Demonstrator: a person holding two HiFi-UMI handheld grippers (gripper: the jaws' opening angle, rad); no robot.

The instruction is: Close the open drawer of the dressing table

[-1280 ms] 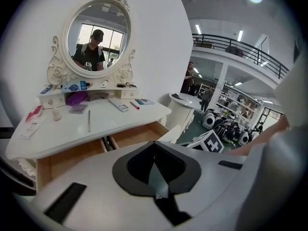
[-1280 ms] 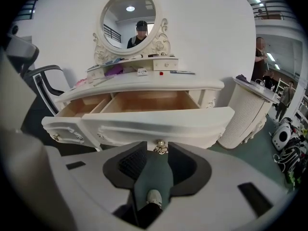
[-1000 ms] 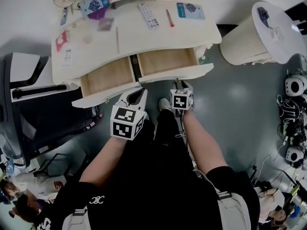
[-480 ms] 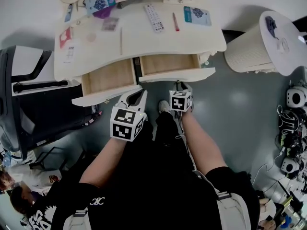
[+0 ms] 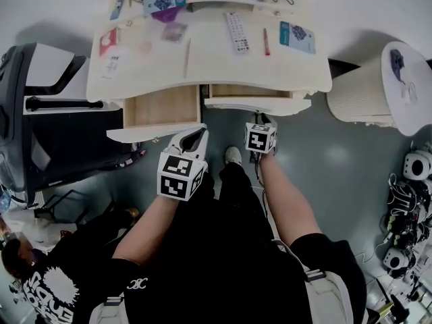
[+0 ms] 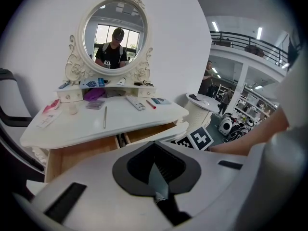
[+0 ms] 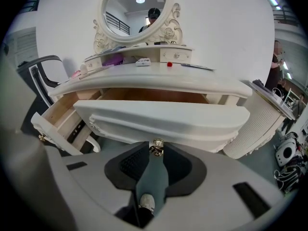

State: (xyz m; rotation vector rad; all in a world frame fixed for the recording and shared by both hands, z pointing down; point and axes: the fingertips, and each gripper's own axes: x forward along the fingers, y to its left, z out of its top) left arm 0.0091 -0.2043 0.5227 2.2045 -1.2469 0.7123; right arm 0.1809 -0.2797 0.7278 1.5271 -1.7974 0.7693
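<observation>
The white dressing table [image 5: 216, 63] has two drawers pulled out. Its right drawer [image 5: 256, 105] stands only slightly out. My right gripper [image 5: 260, 119] is at that drawer's front, shut on its small brass knob [image 7: 155, 147], which sits between the jaw tips below the white drawer front [image 7: 163, 119]. The left drawer [image 5: 160, 106] is far out, showing its bare wooden inside [image 6: 82, 153]. My left gripper [image 5: 196, 133] hovers just in front of the left drawer's front panel [image 5: 154, 133], at its right end, jaws together with nothing between them.
A black chair [image 5: 40, 127] stands left of the table, a white ribbed bin with a round lid [image 5: 374, 86] to the right. A remote [image 5: 236, 32], a pen and small items lie on the tabletop. Gadgets and cables [image 5: 408, 208] line the right floor edge. A person [image 5: 40, 285] is at lower left.
The right drawer has slid far into the table, my right gripper going with it at its knob. The left gripper and left drawer have stayed about where they were.
</observation>
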